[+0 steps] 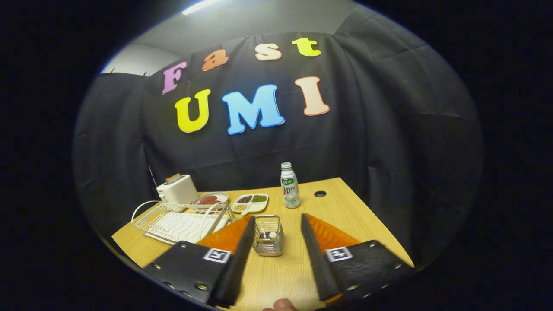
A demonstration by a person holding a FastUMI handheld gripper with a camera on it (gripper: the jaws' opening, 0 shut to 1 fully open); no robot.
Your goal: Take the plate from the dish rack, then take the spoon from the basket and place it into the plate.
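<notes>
Two fingers of my gripper point(276, 224) spread wide, nothing held, hanging over the wooden table point(345, 207). Wire basket point(268, 235) sits between the fingertips, centre of frame; a pale rounded end pokes up inside it, probably the spoon point(272, 235) handle. Dish rack point(181, 221) lies lower left, beyond my left finger; its white slatted load is most likely the plate, though I cannot tell for sure. Toaster point(177, 188), a dish of food point(210, 198), a divided tray point(250, 202) and a bottle point(290, 185) stand behind. Judgement: plate rigid, smooth, breakable; pinch its rim. Spoon light, thin, slippery; grip the upright handle.
</notes>
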